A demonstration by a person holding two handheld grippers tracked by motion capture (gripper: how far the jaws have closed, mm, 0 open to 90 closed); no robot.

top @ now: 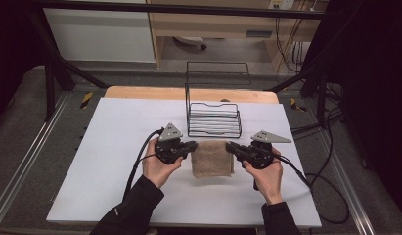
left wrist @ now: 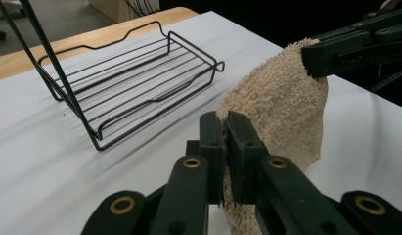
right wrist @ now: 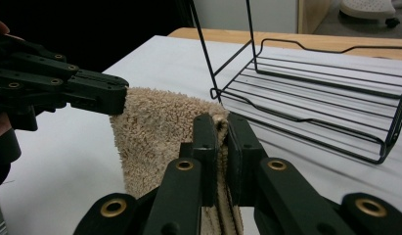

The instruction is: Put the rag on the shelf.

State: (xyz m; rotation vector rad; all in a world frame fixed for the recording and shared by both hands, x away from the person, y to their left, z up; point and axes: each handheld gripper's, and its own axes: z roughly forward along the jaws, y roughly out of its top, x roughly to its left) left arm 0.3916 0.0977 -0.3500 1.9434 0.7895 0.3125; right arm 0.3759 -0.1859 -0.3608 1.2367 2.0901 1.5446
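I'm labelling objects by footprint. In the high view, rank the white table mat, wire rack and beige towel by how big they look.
1. White table mat, by far the largest.
2. Wire rack.
3. Beige towel, smallest, though it hangs from both grippers, so it is foreshortened.

A lab: black metal frame rails (top: 179,8), loose black cables (top: 286,44) on grey floor (top: 22,127), plain white-topped table (top: 120,127).
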